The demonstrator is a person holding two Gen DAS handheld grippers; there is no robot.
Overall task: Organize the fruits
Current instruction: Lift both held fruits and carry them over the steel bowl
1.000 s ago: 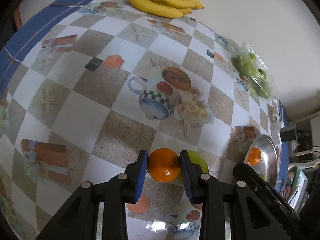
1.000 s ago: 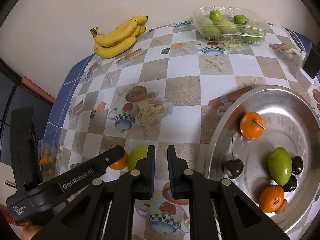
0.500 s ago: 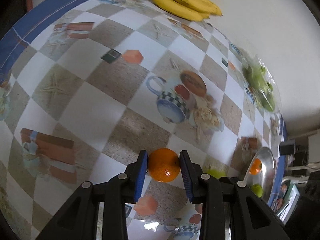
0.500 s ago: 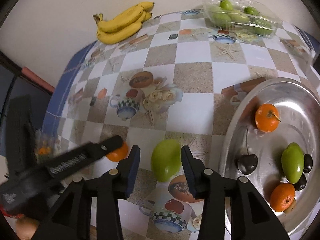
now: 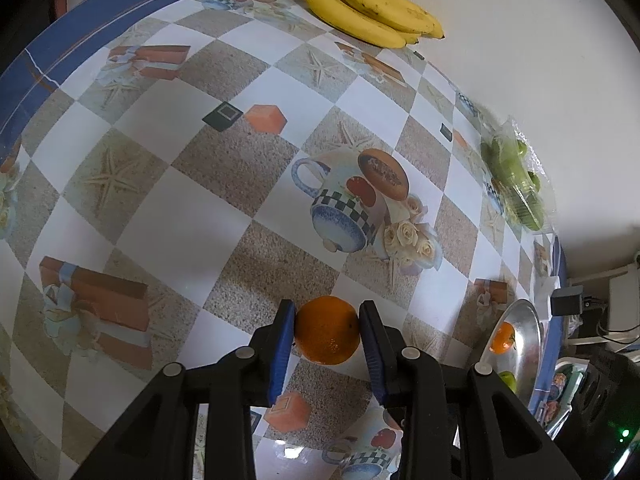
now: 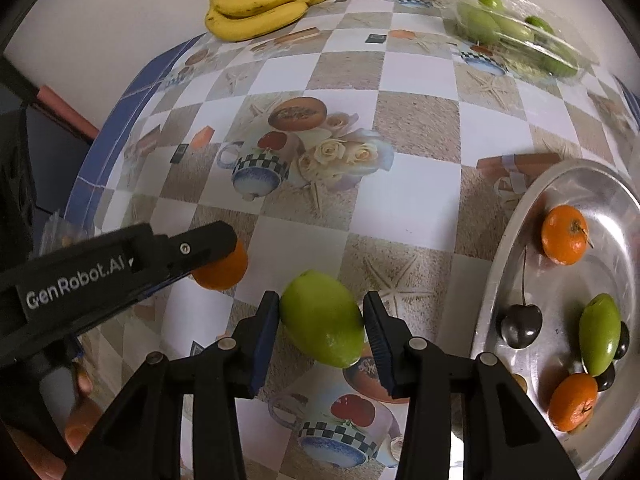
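Orange (image 5: 327, 330) sits clamped in the left tool (image 5: 327, 336) near the bench (image 5: 168, 216) edge, while the right tool (image 6: 320, 330), jaws just parted, straddles the green fruit (image 6: 322, 318), both probably bound for the tray (image 6: 500, 280) at right

Orange mandarin (image 5: 327, 330), green fruit (image 6: 322, 324), yellow bananas (image 6: 262, 2), checkered tablecloth (image 6: 416, 120).

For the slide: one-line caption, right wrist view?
Right gripper straddles green fruit; left gripper grips an orange beside steel tray.
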